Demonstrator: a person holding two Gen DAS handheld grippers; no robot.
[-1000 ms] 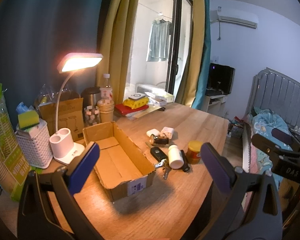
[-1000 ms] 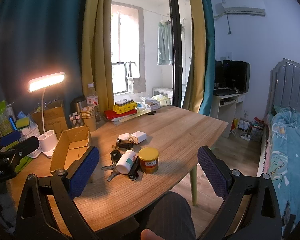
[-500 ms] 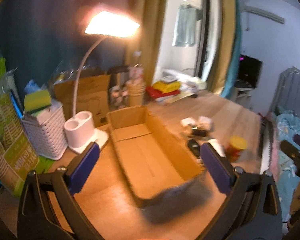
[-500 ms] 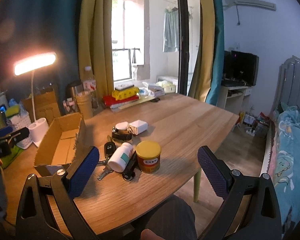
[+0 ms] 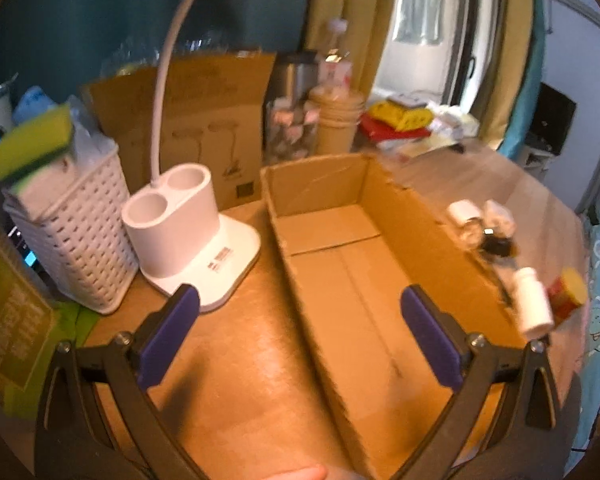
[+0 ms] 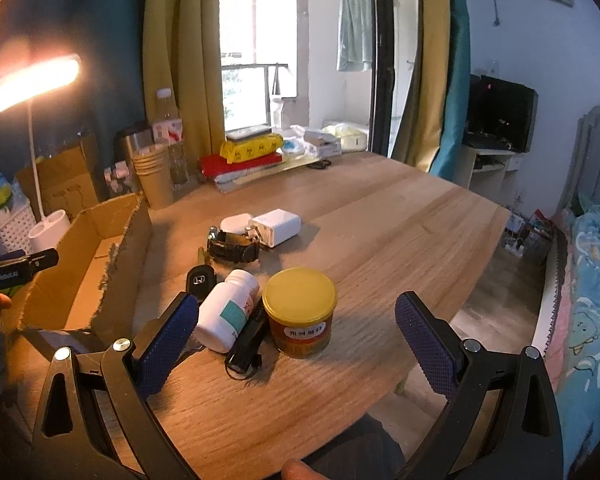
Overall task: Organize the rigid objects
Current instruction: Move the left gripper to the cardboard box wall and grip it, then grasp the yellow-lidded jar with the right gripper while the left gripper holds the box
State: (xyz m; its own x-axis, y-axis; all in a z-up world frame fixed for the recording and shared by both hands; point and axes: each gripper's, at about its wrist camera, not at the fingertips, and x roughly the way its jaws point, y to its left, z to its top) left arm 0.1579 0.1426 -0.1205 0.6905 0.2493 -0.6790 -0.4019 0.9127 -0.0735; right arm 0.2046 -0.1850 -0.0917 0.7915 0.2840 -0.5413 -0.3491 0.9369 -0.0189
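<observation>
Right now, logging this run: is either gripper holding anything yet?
Left gripper: open, holding nothing, near the cardboard box.
Right gripper: open, holding nothing, facing the yellow-lidded jar.

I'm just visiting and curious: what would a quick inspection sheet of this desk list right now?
Surface: wooden table, bare on its window side.
Job's things: open cardboard box, nothing seen inside; beside it a yellow-lidded jar, white pill bottle lying down, car key, watch, white charger.
Clutter: lit desk lamp, white basket with a sponge, paper cups, books at the back.
Grippers: left hand-held gripper open above the box's left wall; right hand-held gripper open, the jar between its fingers, untouched.
Cables: nothing seen.
Surroundings: curtains, bed, monitor.
</observation>
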